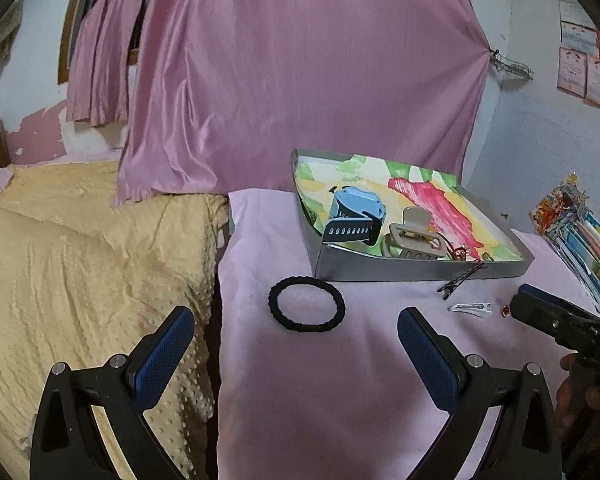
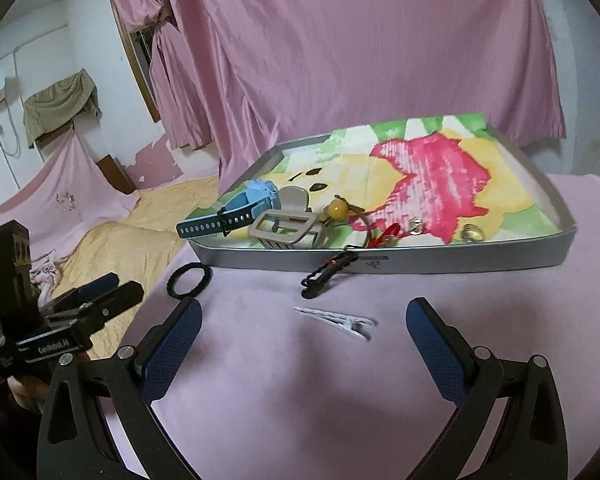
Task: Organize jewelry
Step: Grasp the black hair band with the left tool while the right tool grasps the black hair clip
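A grey tray lined with flowered paper holds a blue watch, a beige claw clip, a yellow bead on a cord and small clear stones. On the pink cloth in front lie a black hair tie, a black clip, a white snap clip and a tiny red bead. My left gripper is open just short of the hair tie. My right gripper is open around the white clip's near side.
The pink cloth covers a table next to a bed with a yellow quilt. Pink curtains hang behind the tray. Colourful packets lie at the right edge. The other gripper shows in each view.
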Available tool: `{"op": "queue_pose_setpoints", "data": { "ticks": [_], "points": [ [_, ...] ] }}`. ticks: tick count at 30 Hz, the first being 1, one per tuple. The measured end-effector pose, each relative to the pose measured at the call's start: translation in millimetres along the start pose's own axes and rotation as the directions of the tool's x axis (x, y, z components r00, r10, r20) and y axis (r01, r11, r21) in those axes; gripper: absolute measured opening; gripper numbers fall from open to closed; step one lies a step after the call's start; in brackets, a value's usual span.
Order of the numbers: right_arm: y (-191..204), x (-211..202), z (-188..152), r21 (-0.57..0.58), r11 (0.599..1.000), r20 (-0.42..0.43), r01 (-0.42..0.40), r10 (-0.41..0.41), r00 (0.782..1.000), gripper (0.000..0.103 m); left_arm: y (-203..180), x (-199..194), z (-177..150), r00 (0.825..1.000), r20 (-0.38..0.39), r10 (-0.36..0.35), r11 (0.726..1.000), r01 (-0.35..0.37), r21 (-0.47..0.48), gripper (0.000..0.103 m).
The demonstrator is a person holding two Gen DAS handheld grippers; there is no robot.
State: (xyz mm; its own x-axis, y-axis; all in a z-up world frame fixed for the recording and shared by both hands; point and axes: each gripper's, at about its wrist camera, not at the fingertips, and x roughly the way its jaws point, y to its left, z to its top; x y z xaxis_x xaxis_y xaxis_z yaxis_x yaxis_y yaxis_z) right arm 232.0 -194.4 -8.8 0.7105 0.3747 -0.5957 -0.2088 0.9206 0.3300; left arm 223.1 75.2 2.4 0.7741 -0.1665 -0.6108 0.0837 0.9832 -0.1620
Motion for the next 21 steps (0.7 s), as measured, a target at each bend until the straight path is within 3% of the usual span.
{"op": "queue_pose_setpoints", "data": {
  "ticks": [4, 9, 14, 21],
  "points": [
    [2, 17, 7, 0.021, 1.000, -0.049, -0.006, 0.007, 0.999, 0.077, -2, 13, 4, 0.996, -0.069, -0.048, 0.999, 0.049, 0.012, 0.079],
    [3, 33, 11, 0.050, 0.999, -0.090, -0.002, 0.006, 0.996, 0.071, -5, 27, 6, 0.988, -0.137, -0.075, 0.997, 0.078, 0.016, 0.072],
    [1, 46, 15, 0.074, 0.997, -0.123, 0.003, 0.006, 0.992, 0.060, -13, 39, 11, 0.984, -0.175, -0.027, 0.997, 0.038, 0.060, 0.070],
    [-3, 58, 17, 0.106, 0.994, -0.151, 0.000, 0.017, 0.988, 0.056, -22, 54, 14, 0.974, -0.225, 0.003, 0.996, 0.017, 0.088, 0.054]
  ]
}}
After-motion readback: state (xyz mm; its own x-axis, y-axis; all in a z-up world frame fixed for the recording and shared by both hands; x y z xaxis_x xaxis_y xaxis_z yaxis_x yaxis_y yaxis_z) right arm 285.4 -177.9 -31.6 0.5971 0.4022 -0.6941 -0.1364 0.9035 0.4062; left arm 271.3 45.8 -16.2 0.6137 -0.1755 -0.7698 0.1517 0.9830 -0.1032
